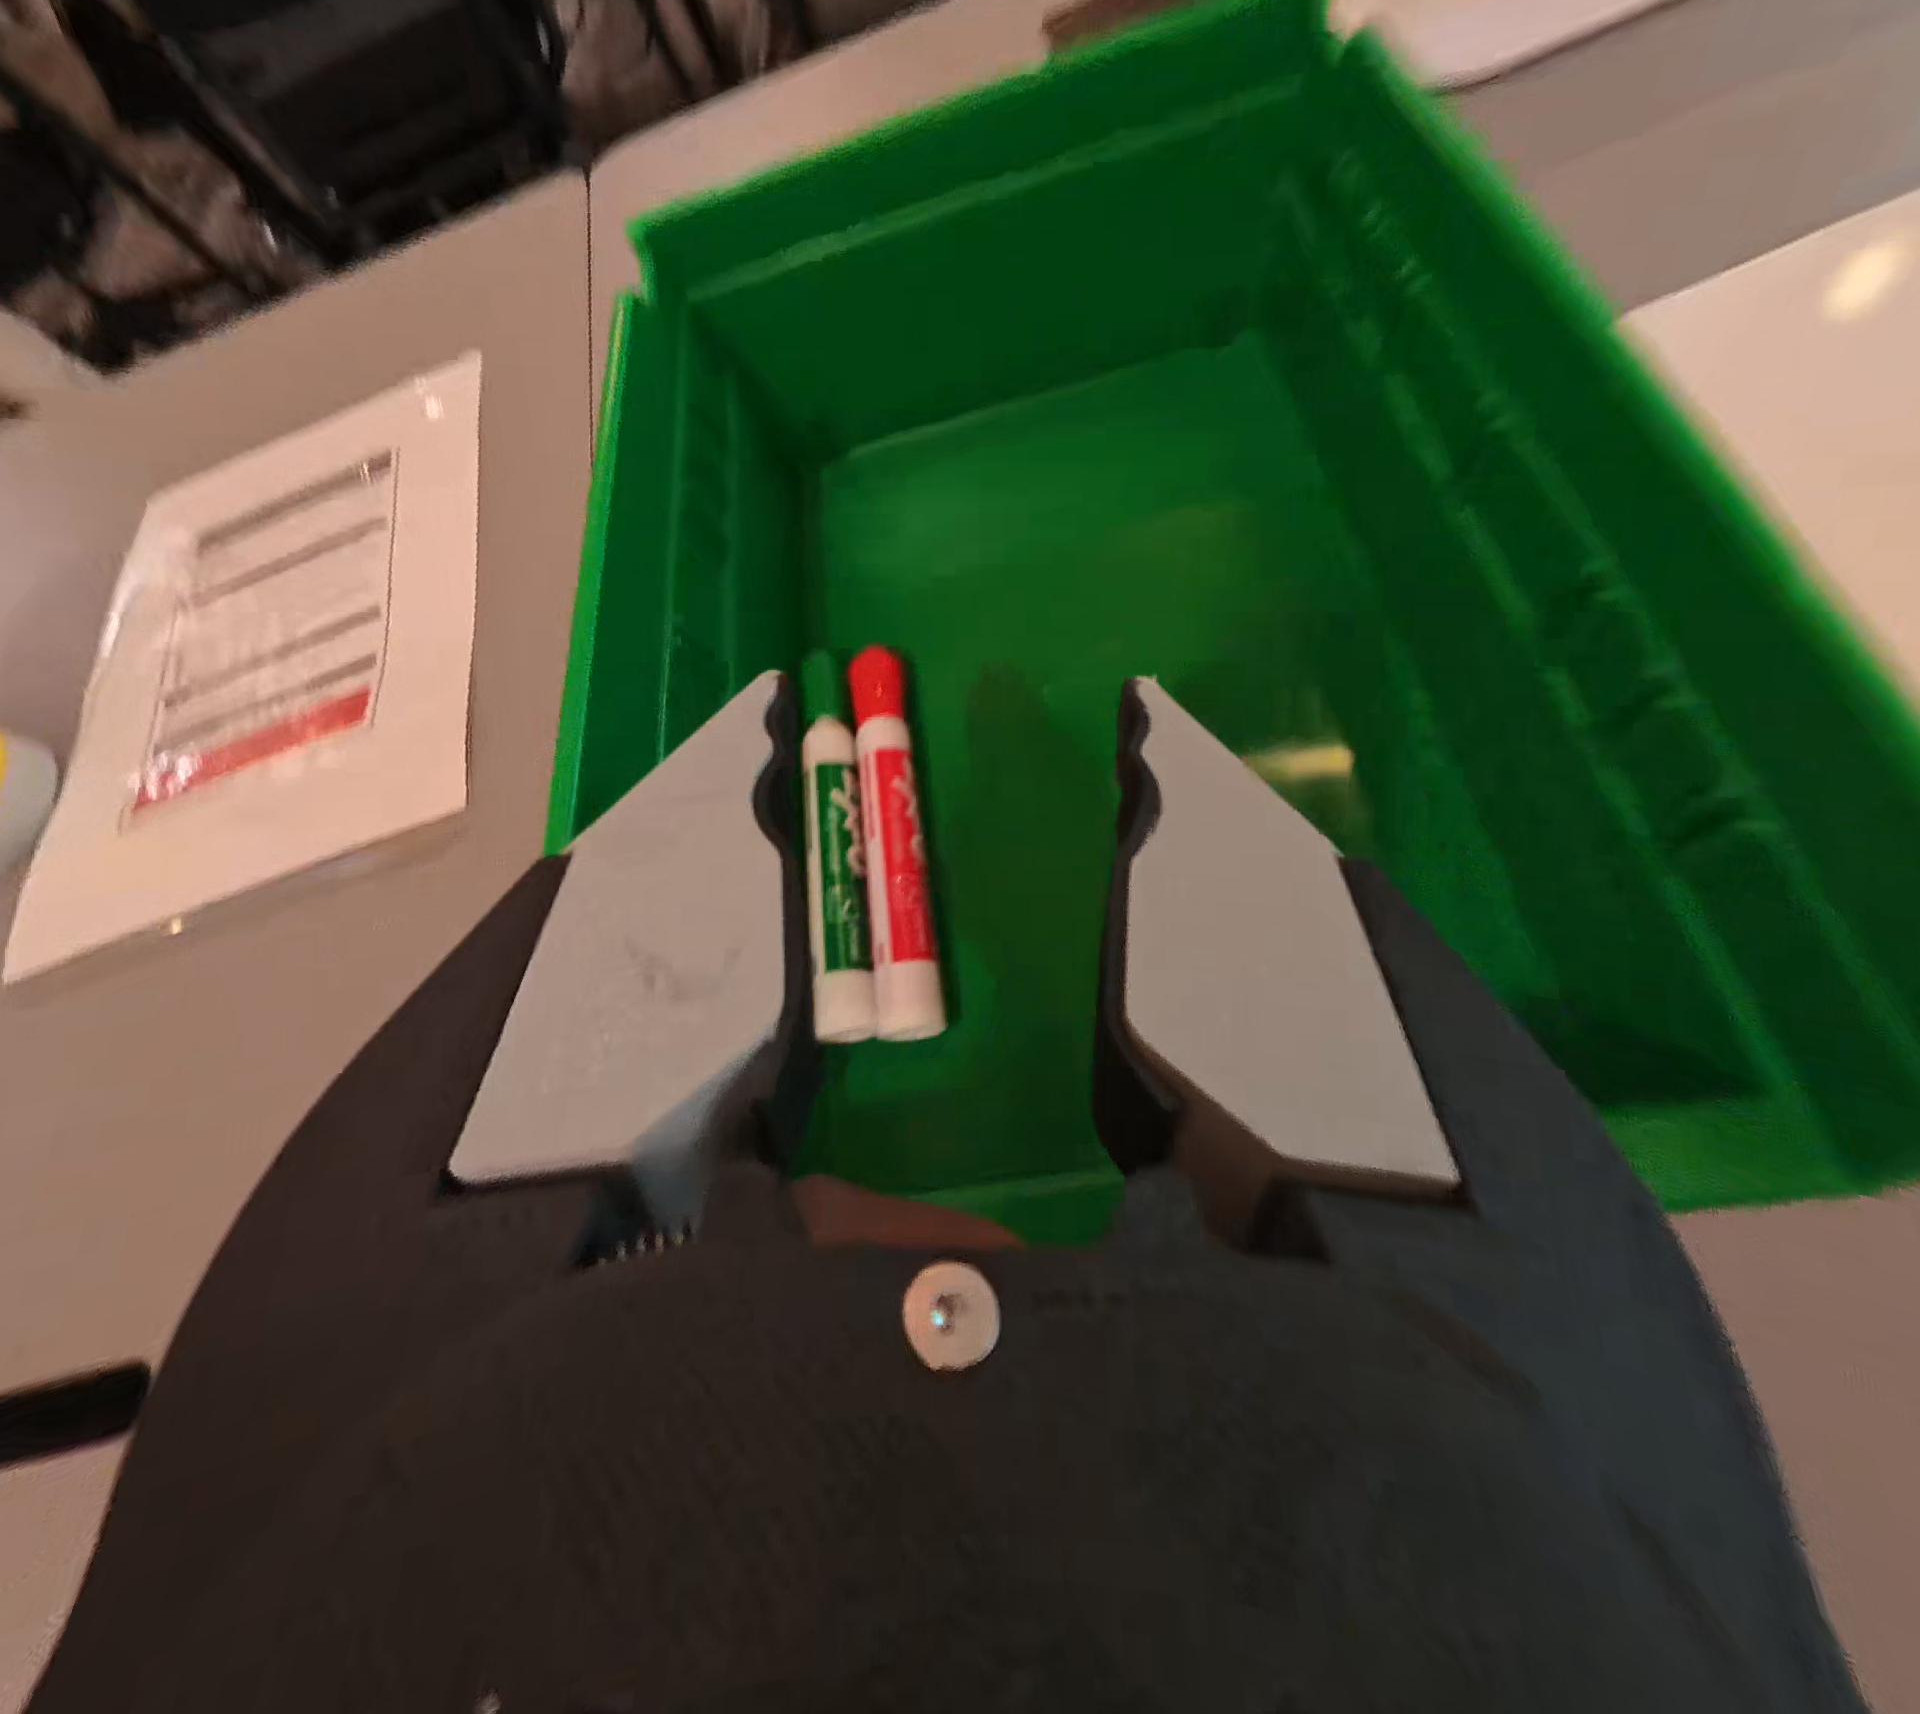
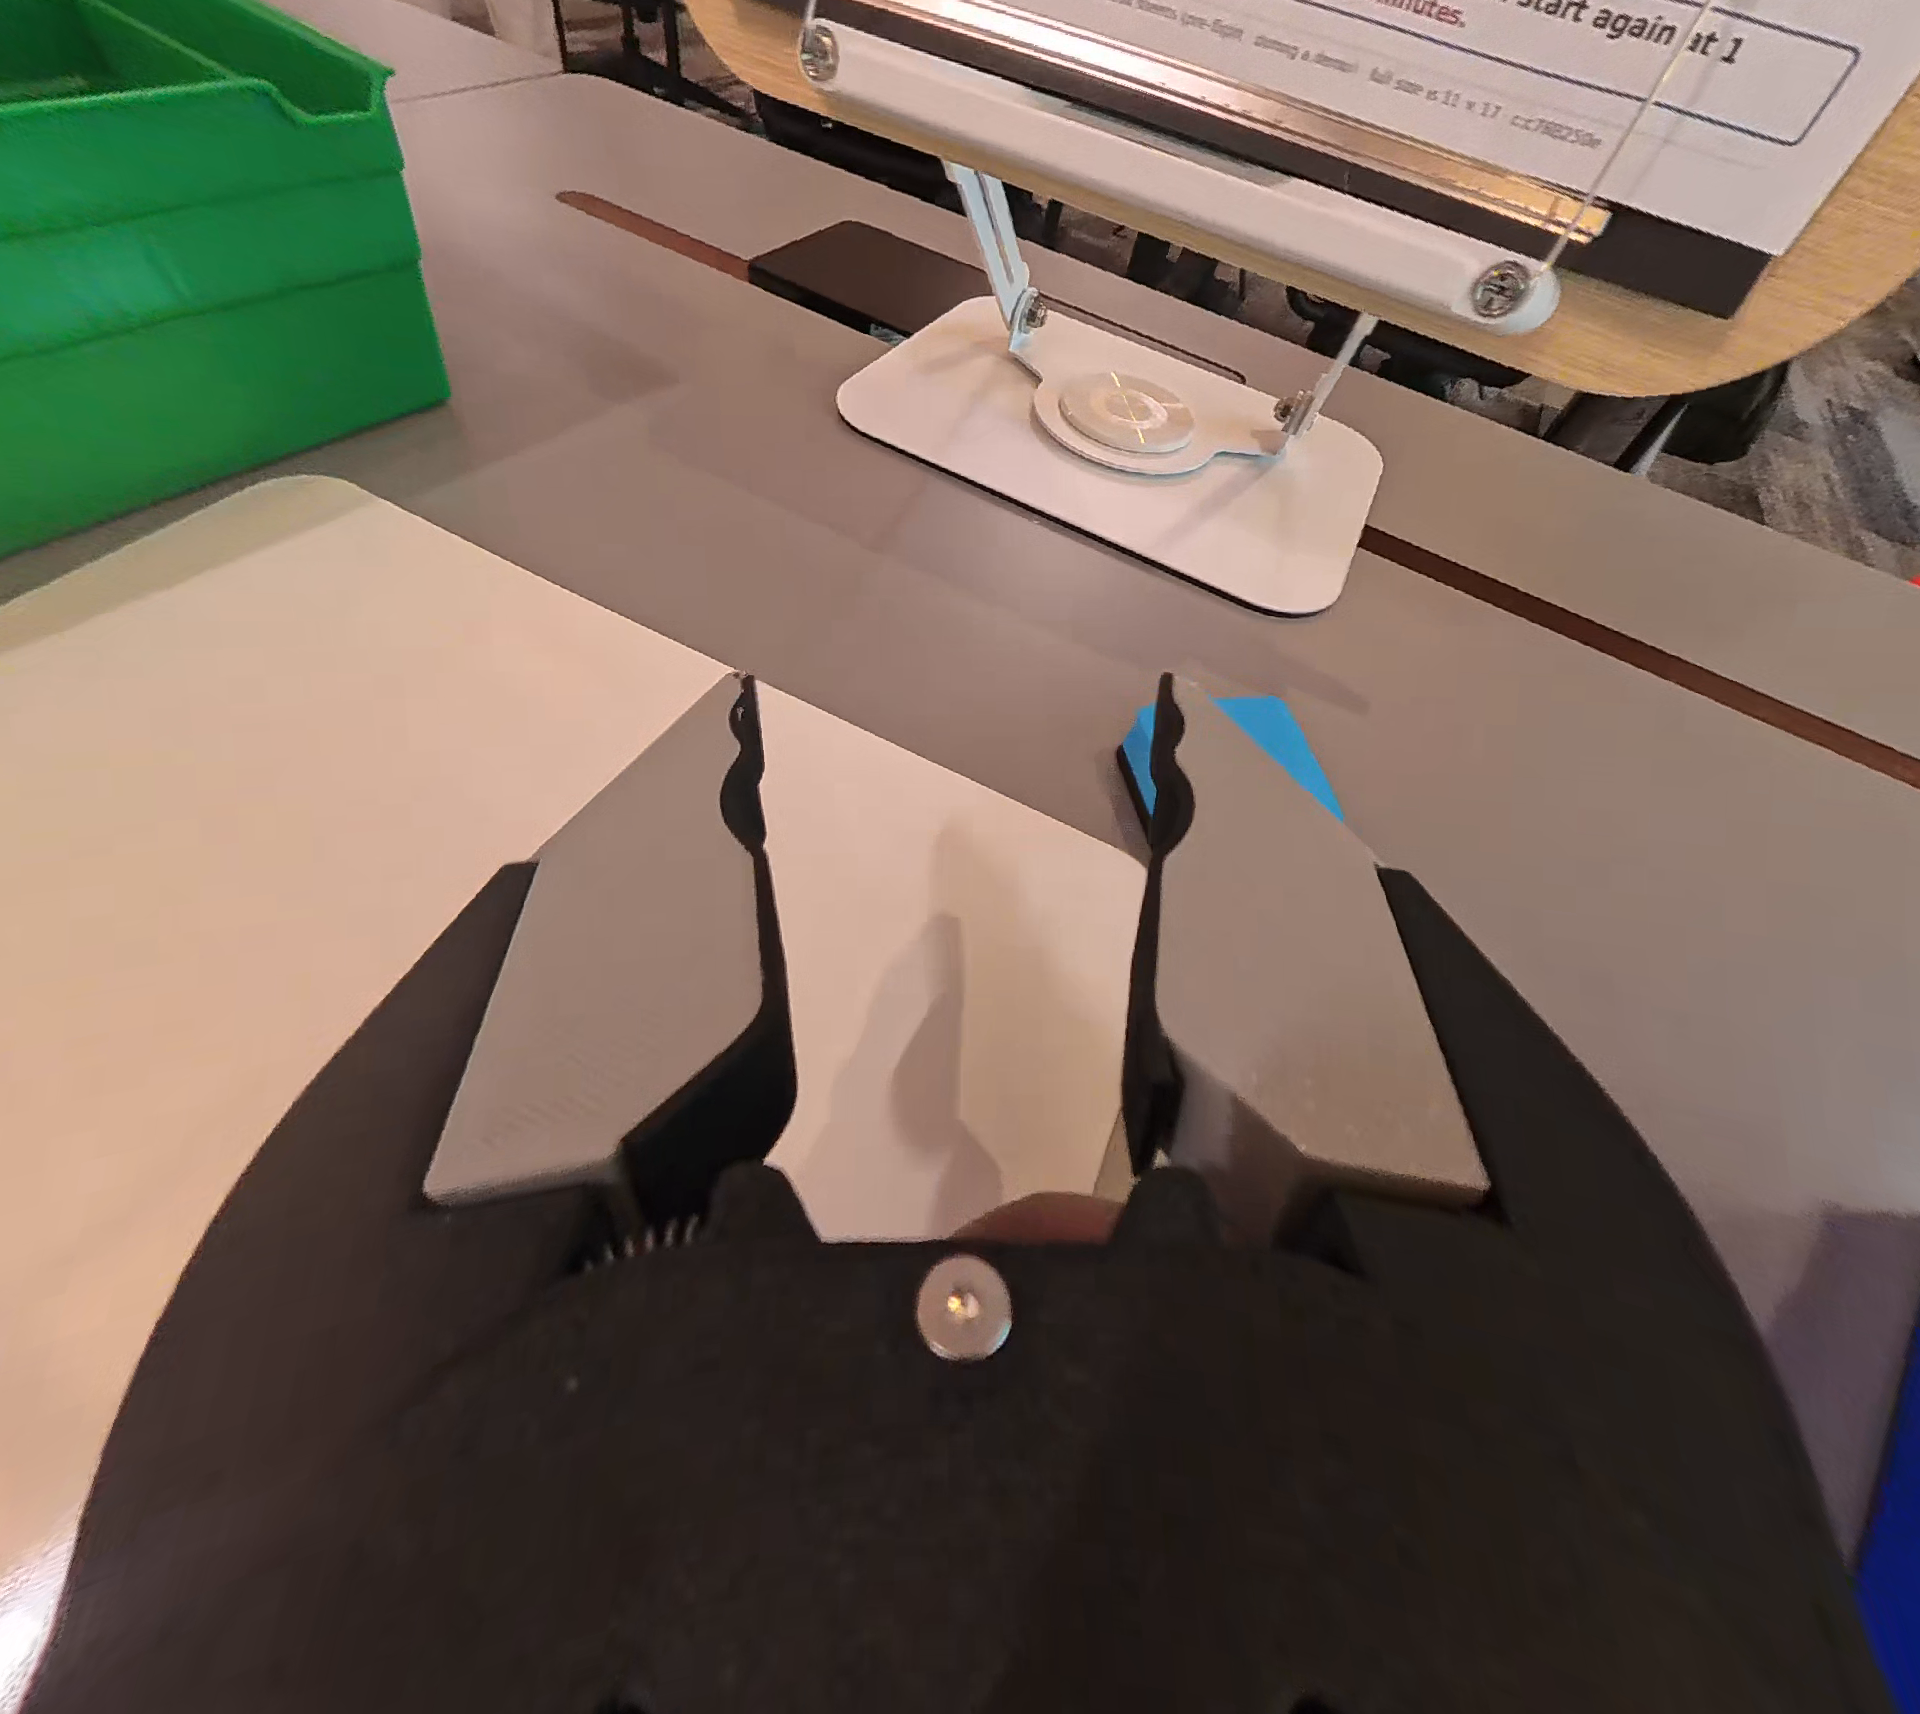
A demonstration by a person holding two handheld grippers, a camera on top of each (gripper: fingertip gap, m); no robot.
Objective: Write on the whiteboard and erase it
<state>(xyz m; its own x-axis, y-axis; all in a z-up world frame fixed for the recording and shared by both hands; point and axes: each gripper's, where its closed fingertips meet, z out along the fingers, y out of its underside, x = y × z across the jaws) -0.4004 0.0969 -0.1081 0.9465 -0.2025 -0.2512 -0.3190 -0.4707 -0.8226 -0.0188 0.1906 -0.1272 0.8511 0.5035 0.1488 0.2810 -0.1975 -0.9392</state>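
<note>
Two markers: a green marker [image 1: 836,875] and a red marker [image 1: 902,864] lie side by side on the floor of the green bin [image 1: 1455,573]; they touch each other along their whole length; both caps point away from the camera
Left gripper: the left gripper [image 1: 951,688] hangs over the bin with its fingers spread wide; it holds nothing
Where the markers sit: both lie in the gap between the fingers, but far over to one side; the green marker is right beside the left finger [image 1: 665,916] in the view; the other finger [image 1: 1236,937] is well apart from the red marker
What could go wrong, first: the fingers may close on both markers at once, because the two are pressed together; then one could slip and drop
What could go wrong, second: the near finger may land on top of the green marker and not beside it, because there is almost no room there; that would roll or push the pair away
What could go wrong, third: the bin wall is close on that side; a finger could bump it on the way down
Blur: the left view is smeared, so how high the fingers are above the markers is hard to tell
Right gripper: the right gripper [image 2: 951,688] is wide open too and holds nothing; it hangs over the far corner of the whiteboard [image 2: 312,781]
Whiteboard: it lies flat on the grey table [image 2: 1558,729], beside the bin; the part in view has no marks
Blue eraser: what looks like a blue eraser [image 2: 1273,745] lies on the table just past the board's corner, partly hidden behind the right gripper's finger
Stand: a paper sheet on a white stand [image 2: 1122,459] is farther back on the table
</note>
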